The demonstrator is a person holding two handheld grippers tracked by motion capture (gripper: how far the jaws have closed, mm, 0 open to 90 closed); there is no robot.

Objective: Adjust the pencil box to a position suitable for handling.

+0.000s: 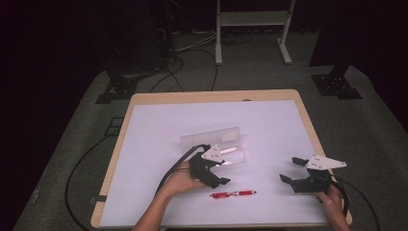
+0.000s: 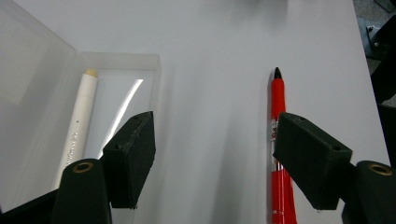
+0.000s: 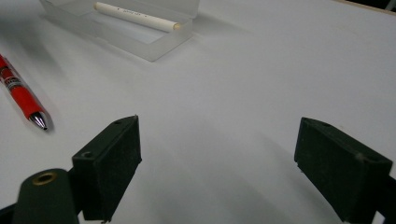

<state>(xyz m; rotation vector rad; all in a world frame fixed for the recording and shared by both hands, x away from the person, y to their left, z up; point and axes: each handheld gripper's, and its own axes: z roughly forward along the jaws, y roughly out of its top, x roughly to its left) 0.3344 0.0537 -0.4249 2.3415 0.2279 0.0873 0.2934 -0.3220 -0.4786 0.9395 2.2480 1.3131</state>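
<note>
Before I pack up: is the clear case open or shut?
Open: the clear case has its lid swung back, and a white pen lies exposed inside.

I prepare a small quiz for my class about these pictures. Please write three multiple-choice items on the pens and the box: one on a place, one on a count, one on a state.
1. Where does the white pen lie?
A. inside the clear box
B. on the bare table
C. between the right gripper's fingers

2. How many pens are there?
A. one
B. two
C. four

3. How does the left gripper stand?
A. shut on the red pen
B. open, holding nothing
C. shut on the box lid

Answers:
1 A, the white pen rests in the open box's tray.
2 B, one white and one red.
3 B, its fingers stand apart over the table, the red pen beside one of them.
</note>
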